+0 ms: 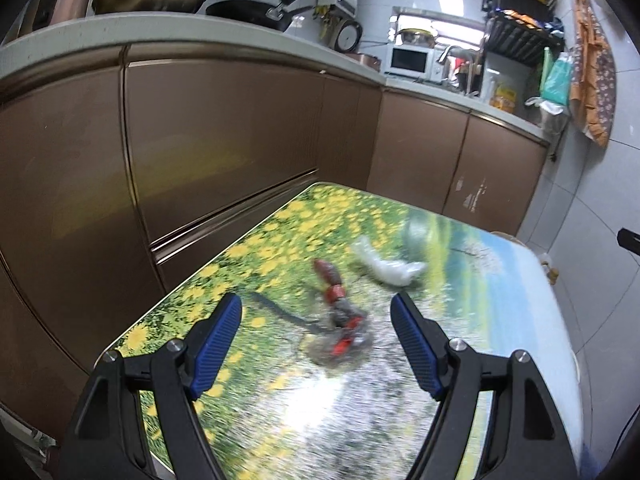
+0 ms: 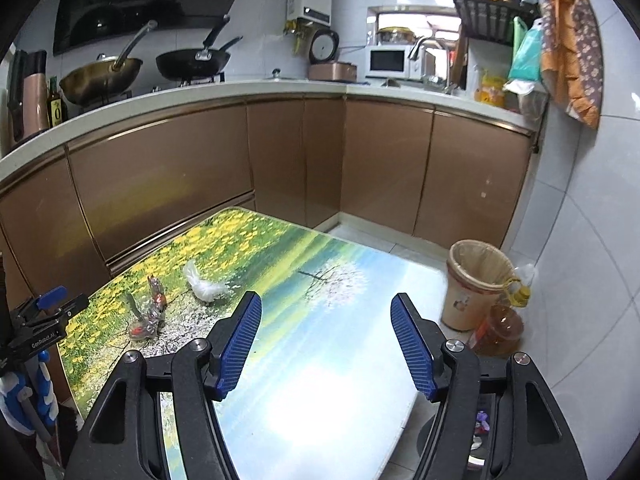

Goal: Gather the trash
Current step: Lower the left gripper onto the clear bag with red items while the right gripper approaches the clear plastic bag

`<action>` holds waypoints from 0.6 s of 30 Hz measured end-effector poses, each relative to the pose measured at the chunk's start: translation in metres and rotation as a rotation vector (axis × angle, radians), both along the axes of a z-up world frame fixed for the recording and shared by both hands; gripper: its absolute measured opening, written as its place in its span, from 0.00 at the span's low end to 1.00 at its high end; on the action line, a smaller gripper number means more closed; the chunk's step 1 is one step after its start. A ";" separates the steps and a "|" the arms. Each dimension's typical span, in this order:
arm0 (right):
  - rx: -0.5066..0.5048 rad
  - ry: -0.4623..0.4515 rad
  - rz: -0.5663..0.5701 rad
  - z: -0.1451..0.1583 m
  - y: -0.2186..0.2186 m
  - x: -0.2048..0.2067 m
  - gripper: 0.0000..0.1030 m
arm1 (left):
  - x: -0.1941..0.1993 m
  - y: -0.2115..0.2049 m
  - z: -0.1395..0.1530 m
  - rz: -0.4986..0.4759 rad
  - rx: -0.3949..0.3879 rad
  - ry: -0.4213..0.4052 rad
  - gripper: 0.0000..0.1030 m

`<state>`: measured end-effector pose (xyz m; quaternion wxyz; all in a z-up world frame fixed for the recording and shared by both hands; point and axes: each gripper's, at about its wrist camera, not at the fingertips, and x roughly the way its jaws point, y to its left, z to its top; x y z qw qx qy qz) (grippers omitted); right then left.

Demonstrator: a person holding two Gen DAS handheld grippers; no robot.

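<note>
Both tongs, left (image 1: 316, 312) and right (image 2: 326, 314), gape wide and empty above the flower-print counter (image 2: 340, 360); a crumpled red-and-clear wrapper (image 1: 340, 332) lies near a white plastic wad (image 1: 390, 266).

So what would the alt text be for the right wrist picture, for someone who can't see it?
An open right gripper hovers over a table printed with a flower landscape. A crumpled wrapper and a white plastic bag lie on the table's left side. A lined bin stands on the floor to the right, and the left gripper shows at the left edge.
</note>
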<state>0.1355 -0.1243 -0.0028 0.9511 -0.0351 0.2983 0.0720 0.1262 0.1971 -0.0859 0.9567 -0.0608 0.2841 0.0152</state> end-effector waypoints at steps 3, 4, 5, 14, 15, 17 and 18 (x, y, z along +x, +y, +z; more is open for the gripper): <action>-0.015 0.033 0.022 -0.015 0.012 0.020 0.65 | 0.016 0.012 -0.010 -0.005 -0.015 0.030 0.73; -0.019 0.042 0.027 -0.019 0.017 0.026 0.65 | 0.022 0.013 -0.013 -0.009 -0.015 0.041 0.73; -0.023 0.055 0.042 -0.024 0.023 0.035 0.65 | 0.027 0.013 -0.016 -0.015 -0.017 0.049 0.73; -0.032 0.145 0.215 -0.068 0.086 0.112 0.65 | 0.074 -0.009 -0.042 -0.087 -0.063 0.127 0.73; -0.032 0.155 0.236 -0.072 0.093 0.118 0.65 | 0.079 -0.012 -0.045 -0.090 -0.062 0.133 0.73; -0.041 0.178 0.287 -0.084 0.112 0.134 0.65 | 0.088 -0.017 -0.050 -0.097 -0.059 0.148 0.73; -0.042 0.192 0.318 -0.090 0.122 0.142 0.65 | 0.093 -0.020 -0.054 -0.098 -0.055 0.161 0.73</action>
